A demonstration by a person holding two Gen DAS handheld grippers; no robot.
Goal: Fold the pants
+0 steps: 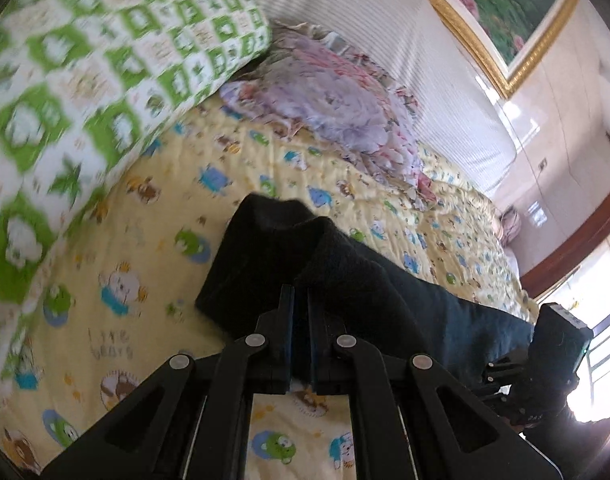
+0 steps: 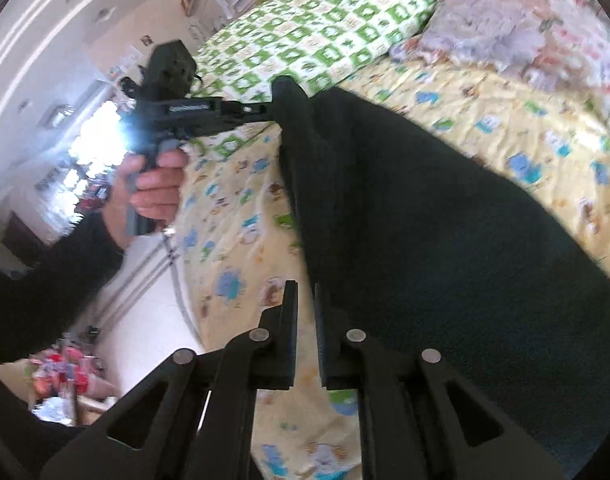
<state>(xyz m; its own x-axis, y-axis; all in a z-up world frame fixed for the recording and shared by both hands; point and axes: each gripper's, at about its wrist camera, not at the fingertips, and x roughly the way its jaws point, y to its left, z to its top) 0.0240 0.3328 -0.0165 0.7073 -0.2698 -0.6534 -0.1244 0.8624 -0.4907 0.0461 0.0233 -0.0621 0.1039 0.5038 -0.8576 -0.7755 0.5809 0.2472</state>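
Note:
The dark pants (image 1: 345, 280) hang stretched above a yellow cartoon-print bed cover (image 1: 145, 320). My left gripper (image 1: 301, 300) is shut on one end of the pants, with the cloth pinched between its jaws. In the right wrist view the pants (image 2: 425, 220) spread wide over the bed. My right gripper (image 2: 306, 296) is shut on the pants' edge. The left gripper also shows in the right wrist view (image 2: 271, 110), held by a hand and clamped on the far end of the pants. The right gripper's body appears at the right edge of the left wrist view (image 1: 561, 344).
A green-and-white checked pillow (image 1: 85, 80) and a purple-pink floral pillow (image 1: 337, 104) lie at the head of the bed. A white striped headboard (image 1: 405, 48) stands behind them. The bed's edge and the floor with clutter (image 2: 65, 376) are at the left of the right wrist view.

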